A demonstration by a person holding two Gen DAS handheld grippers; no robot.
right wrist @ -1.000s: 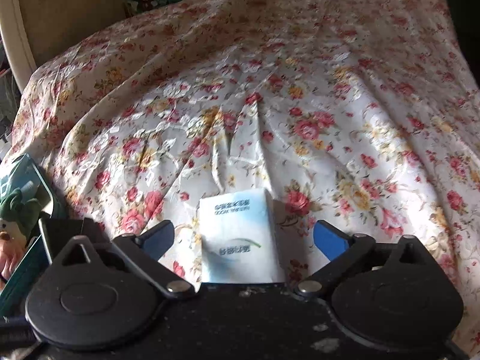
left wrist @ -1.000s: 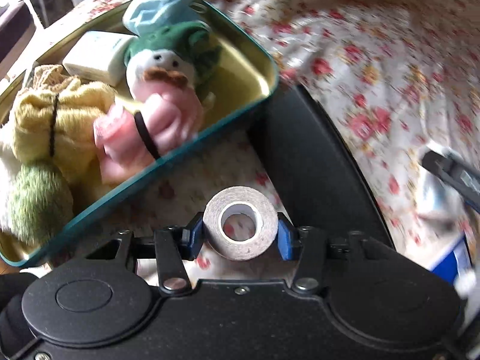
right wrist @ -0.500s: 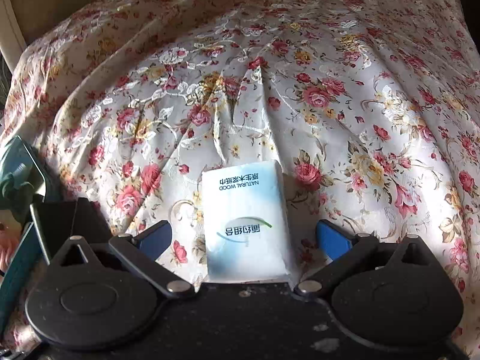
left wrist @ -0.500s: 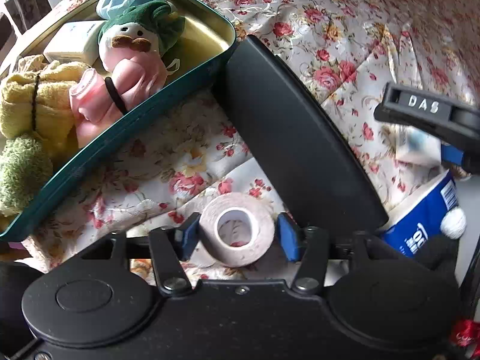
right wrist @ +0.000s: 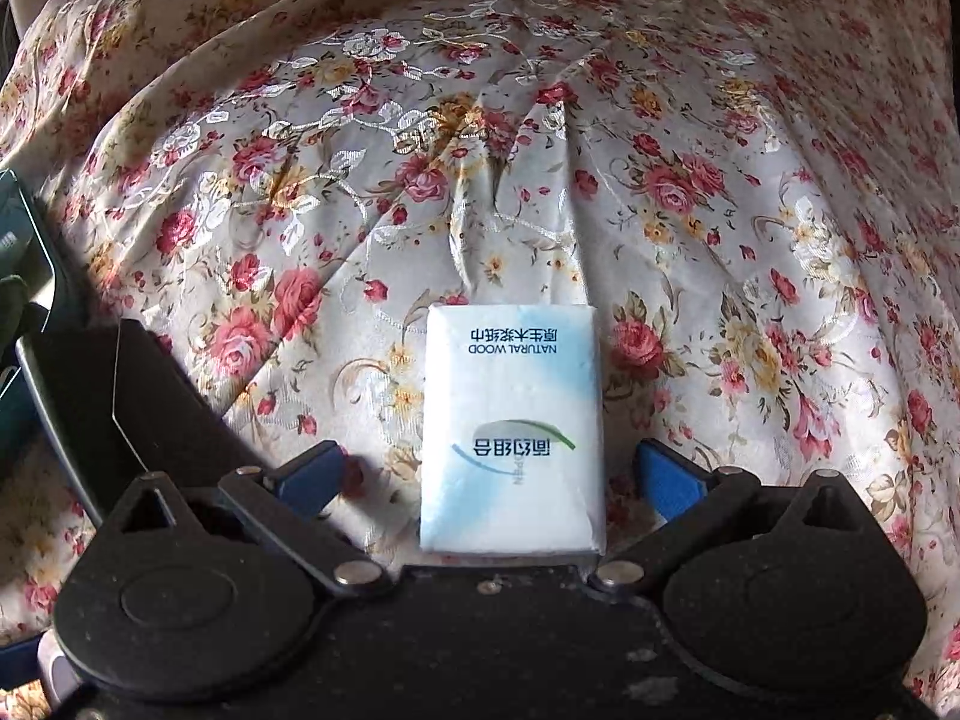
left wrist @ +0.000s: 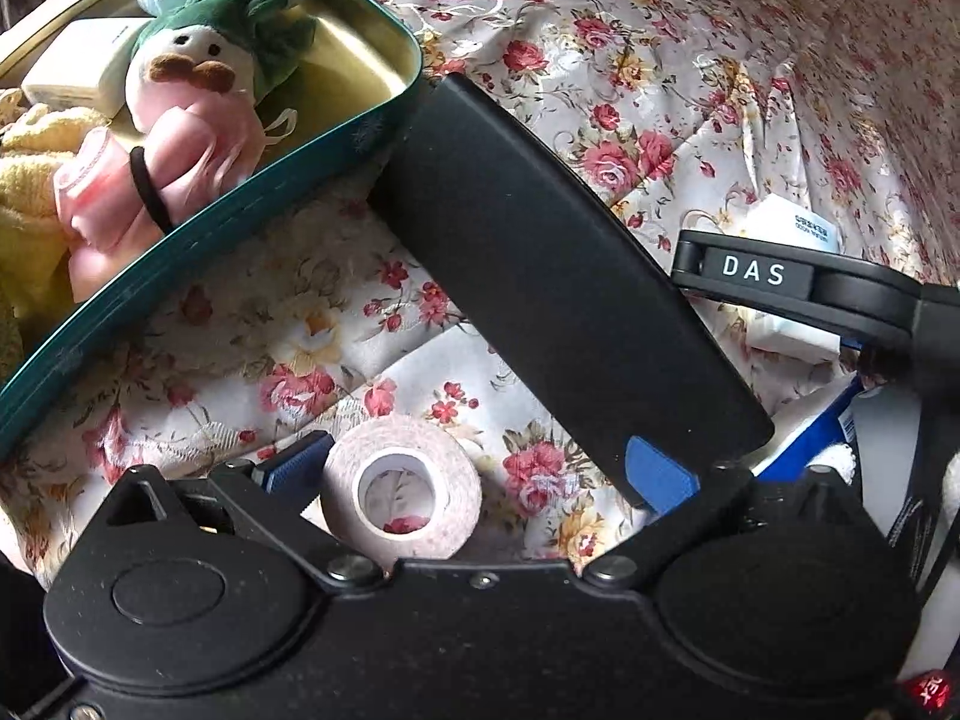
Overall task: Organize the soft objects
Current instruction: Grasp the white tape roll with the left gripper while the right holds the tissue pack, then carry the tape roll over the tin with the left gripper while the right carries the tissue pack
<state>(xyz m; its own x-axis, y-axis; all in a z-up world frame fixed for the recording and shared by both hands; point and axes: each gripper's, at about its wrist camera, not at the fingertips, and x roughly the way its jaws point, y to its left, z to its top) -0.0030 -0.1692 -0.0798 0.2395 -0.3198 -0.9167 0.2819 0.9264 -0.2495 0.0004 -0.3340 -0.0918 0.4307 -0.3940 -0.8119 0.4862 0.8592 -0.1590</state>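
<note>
The left claw (left wrist: 480, 468) is opening, its blue pads drawing clear of the tape roll (left wrist: 401, 489) that lies on its side between them on the flowered cloth (left wrist: 660, 60), low in the frame. The right claw (right wrist: 489, 471) stands spread, straddling a white tissue pack (right wrist: 510, 432) at the bottom centre without touching it. The roll could trundle away over the folds, since it rests outside the teal tin (left wrist: 198, 222) at upper left, where a plush toy (left wrist: 204, 60), a pink bundle (left wrist: 138, 180) and a yellow cloth (left wrist: 30, 180) already sit. The tissue pack is slick and soft, so a squeeze near its end may squirt it out. The cloth is glossy and creased over the counter, sunlit in patches; little of the room shows.
</note>
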